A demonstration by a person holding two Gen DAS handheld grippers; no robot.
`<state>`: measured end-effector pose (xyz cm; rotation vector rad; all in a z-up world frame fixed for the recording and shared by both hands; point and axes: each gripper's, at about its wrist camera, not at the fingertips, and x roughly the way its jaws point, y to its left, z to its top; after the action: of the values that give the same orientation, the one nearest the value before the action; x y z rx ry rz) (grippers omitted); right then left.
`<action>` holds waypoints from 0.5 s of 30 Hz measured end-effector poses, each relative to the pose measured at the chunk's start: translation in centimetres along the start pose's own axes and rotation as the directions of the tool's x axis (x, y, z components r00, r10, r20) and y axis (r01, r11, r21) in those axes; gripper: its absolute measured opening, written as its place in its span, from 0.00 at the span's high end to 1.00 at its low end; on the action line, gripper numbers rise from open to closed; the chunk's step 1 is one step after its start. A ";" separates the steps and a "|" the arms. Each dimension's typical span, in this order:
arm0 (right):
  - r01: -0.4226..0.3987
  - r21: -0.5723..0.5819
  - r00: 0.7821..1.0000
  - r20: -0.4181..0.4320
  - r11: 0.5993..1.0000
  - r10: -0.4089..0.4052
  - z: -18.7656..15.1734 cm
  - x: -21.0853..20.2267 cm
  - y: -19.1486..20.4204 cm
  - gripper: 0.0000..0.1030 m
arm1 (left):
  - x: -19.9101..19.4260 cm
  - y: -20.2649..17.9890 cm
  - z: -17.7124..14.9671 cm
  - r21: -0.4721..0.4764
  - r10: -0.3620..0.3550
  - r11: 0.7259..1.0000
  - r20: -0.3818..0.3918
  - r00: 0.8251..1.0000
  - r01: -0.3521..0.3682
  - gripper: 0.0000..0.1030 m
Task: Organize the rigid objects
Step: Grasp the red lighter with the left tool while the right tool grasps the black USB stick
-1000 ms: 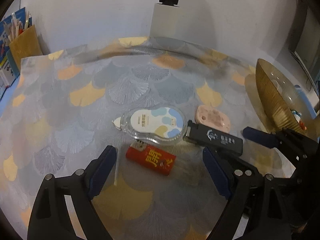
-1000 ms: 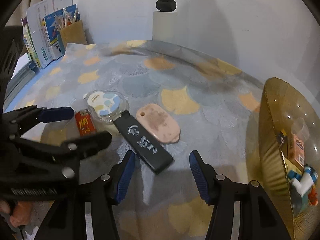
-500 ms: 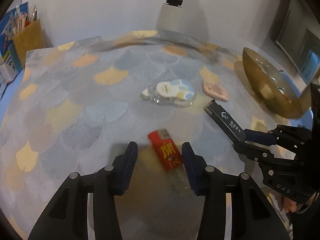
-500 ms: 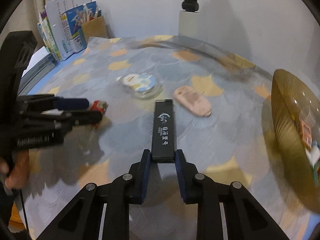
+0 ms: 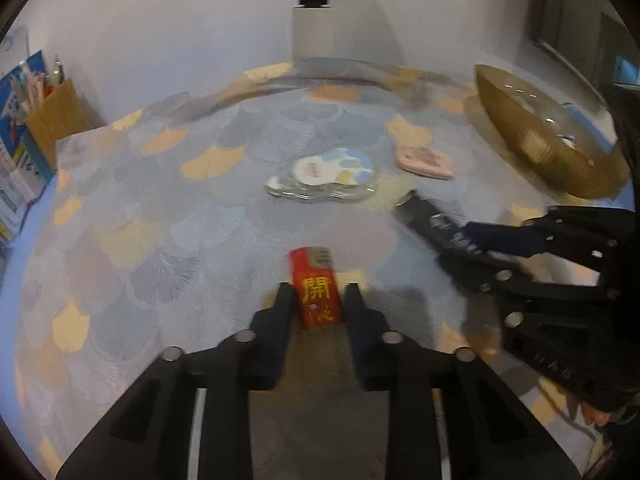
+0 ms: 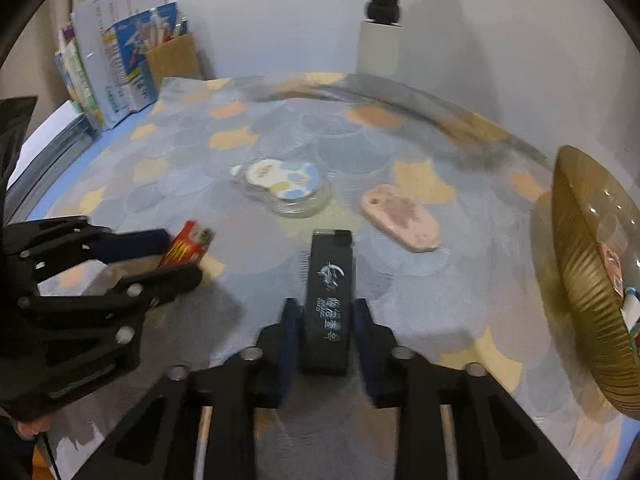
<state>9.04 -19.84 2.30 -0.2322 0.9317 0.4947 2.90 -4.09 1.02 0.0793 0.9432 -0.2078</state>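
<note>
Pinching the red lighter [image 5: 316, 292] in the left gripper [image 5: 316, 300] and the black lighter [image 6: 329, 300] in the right gripper [image 6: 326, 320], both just above the table, the person likely means them for the gold bowl [image 6: 588, 292] nearby.

The room light was dim and warm, and both fisheye views bent strongly toward dark rounded corners. Motion blur softened everything, while soft shadows fell on the bench [image 5: 132, 208] under each hand-held gripper.
</note>
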 end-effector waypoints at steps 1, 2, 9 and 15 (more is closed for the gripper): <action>-0.008 -0.006 1.000 -0.002 1.000 0.008 -0.2 -0.1 0.2 0.77 | -0.3 -0.1 -0.3 -0.002 -0.032 0.999 0.001 0.999 0.032 0.80; -0.010 -0.009 1.000 -0.004 1.000 0.010 -0.5 -0.5 0.3 0.77 | -0.6 -0.2 -0.6 -0.003 -0.056 0.998 0.004 0.998 0.056 0.81; -0.043 0.072 0.999 -0.005 0.996 0.043 -5.6 -4.8 0.4 0.77 | -4.1 -2.2 -4.2 0.052 -0.221 0.974 0.004 0.975 0.221 0.81; 0.001 0.145 1.000 -0.015 0.989 0.001 -10.8 -8.0 0.4 0.77 | -5.6 -3.8 -7.4 0.077 -0.260 0.962 -0.039 0.965 0.262 0.80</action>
<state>-2.80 -26.28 2.51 -0.1044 0.9776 0.4237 -6.91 -5.80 1.29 0.0329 0.9724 -0.4912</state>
